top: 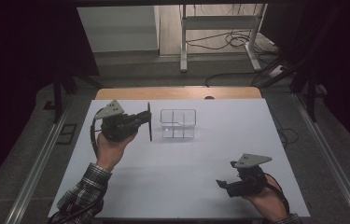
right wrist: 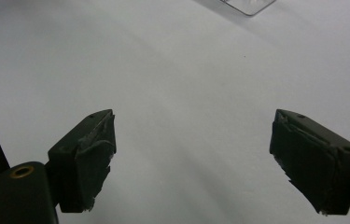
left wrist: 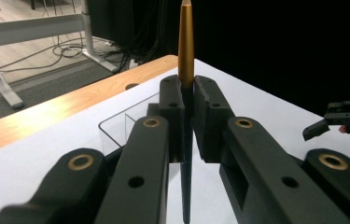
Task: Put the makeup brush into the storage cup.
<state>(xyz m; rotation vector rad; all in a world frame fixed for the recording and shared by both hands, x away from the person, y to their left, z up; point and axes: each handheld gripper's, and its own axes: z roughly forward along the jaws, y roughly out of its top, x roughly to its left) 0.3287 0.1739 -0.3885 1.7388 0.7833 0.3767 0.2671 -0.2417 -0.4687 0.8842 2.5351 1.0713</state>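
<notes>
A slender rod [left wrist: 185,42] with a tapered gold upper part and a dark lower part stands upright between the pads of my left gripper [left wrist: 187,95], which is shut on it. In the high view that gripper [top: 146,119] is held over the left of the table, the rod [top: 150,134] just left of a clear divided container [top: 178,123]. The container's rim [left wrist: 116,122] shows behind the left jaws. My right gripper [top: 223,184] hovers low near the table's front right, open with nothing between its fingers [right wrist: 93,154]. It also appears far right in the left gripper view [left wrist: 324,125].
The white table top [top: 186,161] has a wooden strip [top: 177,92] along its far edge. Beyond it stand a white desk frame [top: 219,28] and floor cables [top: 231,39]. Metal rails [top: 37,168] run along both sides of the table.
</notes>
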